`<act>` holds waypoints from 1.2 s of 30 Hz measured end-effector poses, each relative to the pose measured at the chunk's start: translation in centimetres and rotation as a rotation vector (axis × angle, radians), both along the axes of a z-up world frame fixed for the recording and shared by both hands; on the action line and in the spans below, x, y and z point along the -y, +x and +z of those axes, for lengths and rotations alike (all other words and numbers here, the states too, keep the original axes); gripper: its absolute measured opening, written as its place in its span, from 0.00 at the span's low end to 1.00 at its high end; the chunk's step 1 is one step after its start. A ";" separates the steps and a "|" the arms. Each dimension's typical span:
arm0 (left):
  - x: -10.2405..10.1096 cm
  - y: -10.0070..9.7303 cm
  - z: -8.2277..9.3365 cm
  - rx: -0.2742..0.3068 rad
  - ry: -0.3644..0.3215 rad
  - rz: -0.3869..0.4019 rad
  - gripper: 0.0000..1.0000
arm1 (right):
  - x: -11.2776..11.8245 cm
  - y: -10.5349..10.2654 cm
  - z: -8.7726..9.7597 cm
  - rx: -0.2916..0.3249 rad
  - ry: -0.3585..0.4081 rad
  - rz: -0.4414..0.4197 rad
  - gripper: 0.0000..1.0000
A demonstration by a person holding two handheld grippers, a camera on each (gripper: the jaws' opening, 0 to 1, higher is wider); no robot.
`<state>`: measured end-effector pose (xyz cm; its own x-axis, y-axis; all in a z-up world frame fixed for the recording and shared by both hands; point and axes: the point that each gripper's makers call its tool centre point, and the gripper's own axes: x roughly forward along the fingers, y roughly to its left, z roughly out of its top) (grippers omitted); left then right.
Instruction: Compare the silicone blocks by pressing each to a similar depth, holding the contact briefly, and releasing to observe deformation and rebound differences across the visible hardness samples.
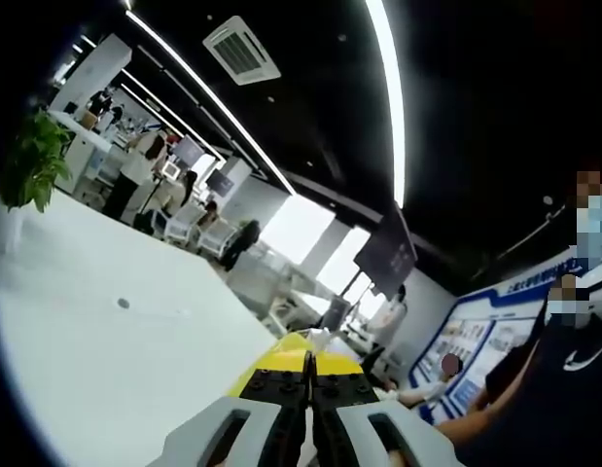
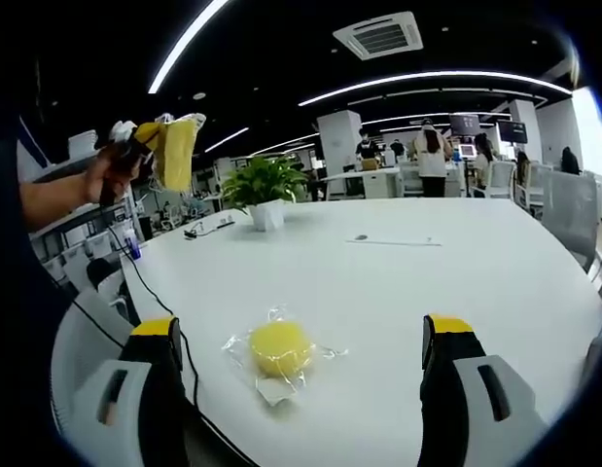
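My right gripper [image 2: 299, 389] stands wide open; the wrapped yellow block [image 2: 280, 347] lies between its jaws at 12 o'clock on the table [image 2: 427, 263]. It looks soft, its film slippery: press center-top. My left gripper [image 1: 309, 413] clamps another yellow block [image 1: 293, 352].

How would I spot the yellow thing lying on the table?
Start at the big white table and come to its near edge, between the right gripper's open jaws. There lies a round yellow block in clear crinkly wrap, the table's only yellow item.
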<state>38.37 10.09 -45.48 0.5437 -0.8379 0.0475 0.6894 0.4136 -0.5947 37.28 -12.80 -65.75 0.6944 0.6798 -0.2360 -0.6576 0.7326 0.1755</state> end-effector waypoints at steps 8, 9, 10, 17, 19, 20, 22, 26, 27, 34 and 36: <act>-0.1 0.0 -0.5 -0.009 0.003 -0.001 0.00 | -0.2 -0.3 -0.4 -0.008 -0.004 0.001 0.96; -0.1 0.0 -0.7 -0.013 0.003 -0.002 0.00 | -0.2 -0.3 -0.4 -0.008 -0.007 0.000 0.96; -0.1 0.1 -0.9 -0.017 0.002 -0.003 0.00 | -0.2 -0.3 -0.5 -0.009 -0.010 0.000 0.96; 0.1 0.6 -2.7 -0.046 -0.009 0.014 0.00 | -0.1 -0.3 -0.9 -0.016 -0.021 -0.003 0.96; 0.1 0.8 -3.6 -0.055 -0.001 0.019 0.00 | -0.2 -0.3 -0.9 -0.017 -0.022 -0.003 0.96; 0.1 0.9 -3.9 -0.055 0.005 0.020 0.00 | -0.2 -0.3 -0.9 -0.019 -0.022 -0.003 0.96; 0.1 0.9 -4.8 -0.056 0.012 0.015 0.00 | -0.2 -0.3 -1.0 -0.021 -0.020 -0.004 0.96; -0.1 1.2 -6.8 -0.134 0.006 0.022 0.00 | -0.2 -0.5 -1.2 -0.032 -0.014 -0.005 0.96; -0.2 1.3 -7.2 -0.135 0.007 0.021 0.00 | -0.2 -0.5 -1.2 -0.031 -0.018 -0.006 0.96; -0.4 1.4 -10.6 -0.192 0.017 0.052 0.00 | 0.1 -0.8 -1.4 -0.036 -0.019 -0.012 0.96; -0.4 1.3 -11.4 -0.227 -0.001 0.050 0.00 | 0.2 -0.9 -1.5 -0.043 -0.023 -0.014 0.96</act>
<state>39.65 10.51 -56.88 0.5812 -0.8098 -0.0796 0.5170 0.4430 -0.7325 36.42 -12.97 -67.30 0.6927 0.6642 -0.2811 -0.6397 0.7458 0.1859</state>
